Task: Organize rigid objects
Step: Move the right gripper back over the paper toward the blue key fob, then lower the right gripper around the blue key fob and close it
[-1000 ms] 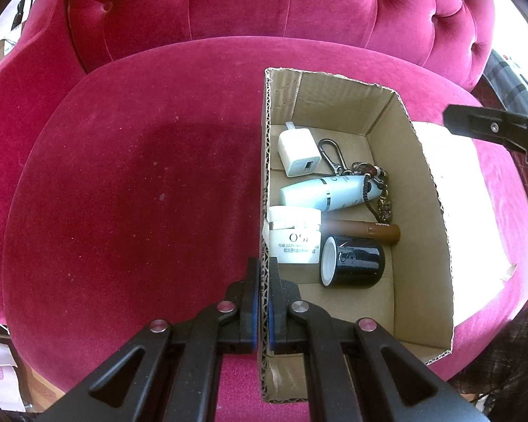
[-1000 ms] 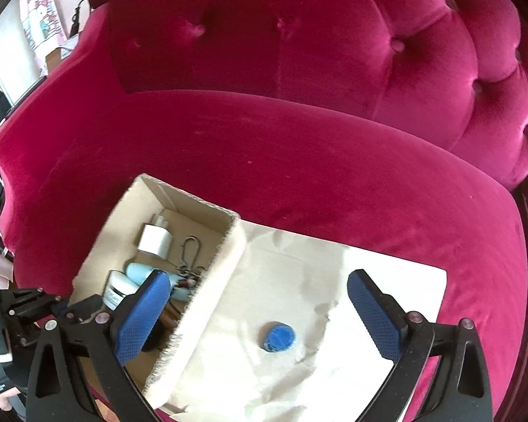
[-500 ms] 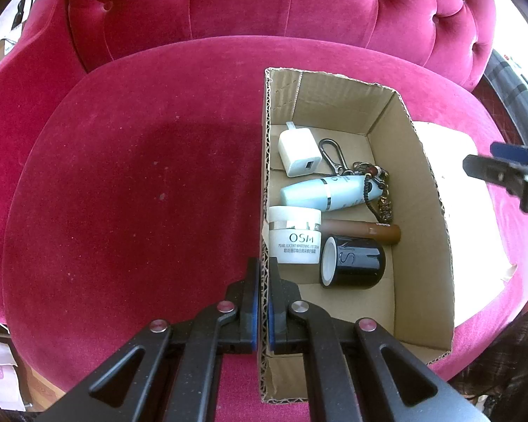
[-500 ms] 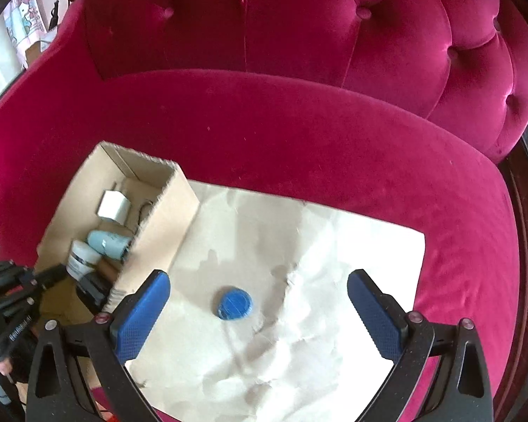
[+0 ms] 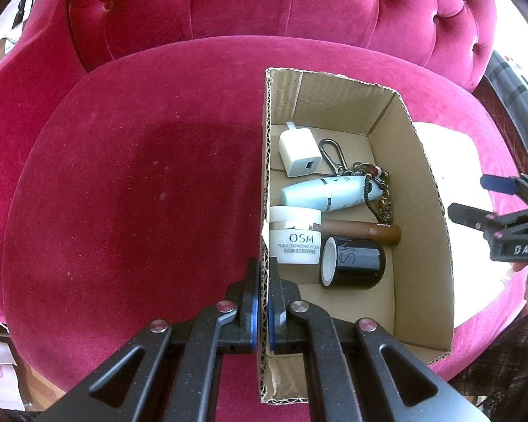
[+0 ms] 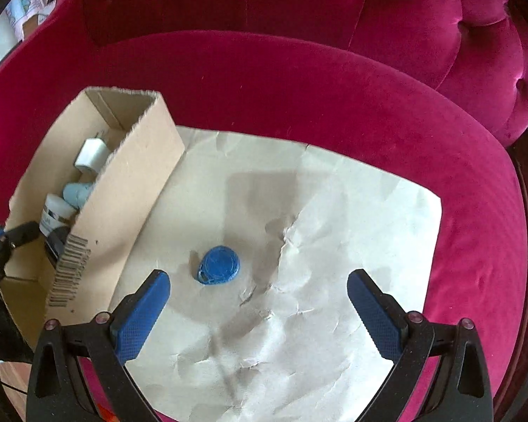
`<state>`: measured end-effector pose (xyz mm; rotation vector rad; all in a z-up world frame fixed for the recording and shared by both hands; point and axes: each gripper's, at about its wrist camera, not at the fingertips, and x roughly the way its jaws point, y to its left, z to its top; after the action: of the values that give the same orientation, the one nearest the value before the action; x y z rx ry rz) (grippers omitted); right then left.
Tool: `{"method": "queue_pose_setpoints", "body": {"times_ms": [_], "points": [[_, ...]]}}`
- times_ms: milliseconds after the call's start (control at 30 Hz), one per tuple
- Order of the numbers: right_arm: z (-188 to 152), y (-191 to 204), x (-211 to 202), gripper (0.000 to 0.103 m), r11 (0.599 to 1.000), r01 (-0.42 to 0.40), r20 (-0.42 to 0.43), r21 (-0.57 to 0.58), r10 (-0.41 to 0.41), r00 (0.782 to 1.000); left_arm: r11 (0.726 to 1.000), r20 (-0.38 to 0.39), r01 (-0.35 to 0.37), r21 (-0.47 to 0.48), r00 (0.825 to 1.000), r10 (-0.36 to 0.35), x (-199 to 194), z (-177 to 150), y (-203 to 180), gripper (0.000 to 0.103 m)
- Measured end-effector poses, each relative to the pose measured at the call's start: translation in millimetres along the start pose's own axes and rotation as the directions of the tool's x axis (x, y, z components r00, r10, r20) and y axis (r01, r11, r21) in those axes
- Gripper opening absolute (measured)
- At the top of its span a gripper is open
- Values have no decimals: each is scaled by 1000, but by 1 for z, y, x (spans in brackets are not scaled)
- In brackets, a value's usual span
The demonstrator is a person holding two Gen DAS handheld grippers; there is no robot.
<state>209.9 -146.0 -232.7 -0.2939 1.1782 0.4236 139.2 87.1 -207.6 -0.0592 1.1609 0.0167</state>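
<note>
From the right wrist view, the cardboard box (image 6: 123,190) wall hides most of its contents: only slivers of the white charger (image 6: 89,156), pale blue bottle (image 6: 75,193) and white jar (image 6: 54,212) show. The small print on that jar (image 5: 295,242) is unreadable.

A big pink sofa (image 6: 299,81) holds a box (image 5: 429,190) and a crinkled paper sheet (image 6: 334,246), side by side and touching.
</note>
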Motion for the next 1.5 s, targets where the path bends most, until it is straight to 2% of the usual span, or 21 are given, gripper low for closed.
{"method": "queue_pose_setpoints", "body": {"times_ms": [533, 633, 700, 767, 933, 967, 1000, 1067, 1200, 1233, 1267, 1500], "points": [[5, 18, 20, 102, 999, -22, -40, -39, 20, 999, 1000, 0, 5, -2, 1000, -5, 2, -1, 1, 3], [8, 23, 24, 98, 999, -16, -42, -52, 14, 999, 1000, 0, 6, -3, 1000, -6, 2, -1, 2, 3], [9, 27, 28, 85, 998, -12, -49, -61, 9, 999, 1000, 0, 6, -3, 1000, -6, 2, 0, 2, 3], [9, 33, 33, 79, 998, -10, -64, -70, 5, 998, 1000, 0, 7, -3, 1000, -7, 2, 0, 2, 3], [9, 43, 39, 71, 996, 6, -68, -90, -12, 998, 1000, 0, 7, -3, 1000, -7, 2, 0, 1, 3], [8, 47, 33, 61, 996, 8, -64, -90, -14, 998, 1000, 0, 7, -4, 1000, -7, 2, 0, 1, 3], [8, 46, 33, 46, 996, 2, -59, -90, -7, 998, 1000, 0, 7, -4, 1000, -7, 2, 0, 1, 3], [11, 51, 33, 31, 996, 0, -57, -92, -5, 998, 1000, 0, 6, -3, 1000, -6, 2, 0, 1, 3], [14, 56, 35, 30, 996, -2, -57, -90, -3, 998, 1000, 0, 8, -4, 1000, -8, 2, 0, 1, 3], [14, 56, 34, 26, 996, -8, -55, -88, 3, 998, 1000, 0, 8, -5, 1000, -8, 2, -1, 2, 3], [12, 52, 33, 0, 996, -9, -52, -89, 5, 999, 1000, 0, 8, -5, 1000, -8, 3, -1, 1, 3], [12, 41, 27, 0, 996, 3, -50, -85, -8, 999, 1000, 0, 8, -5, 1000, -8, 3, -1, 2, 3]]}}
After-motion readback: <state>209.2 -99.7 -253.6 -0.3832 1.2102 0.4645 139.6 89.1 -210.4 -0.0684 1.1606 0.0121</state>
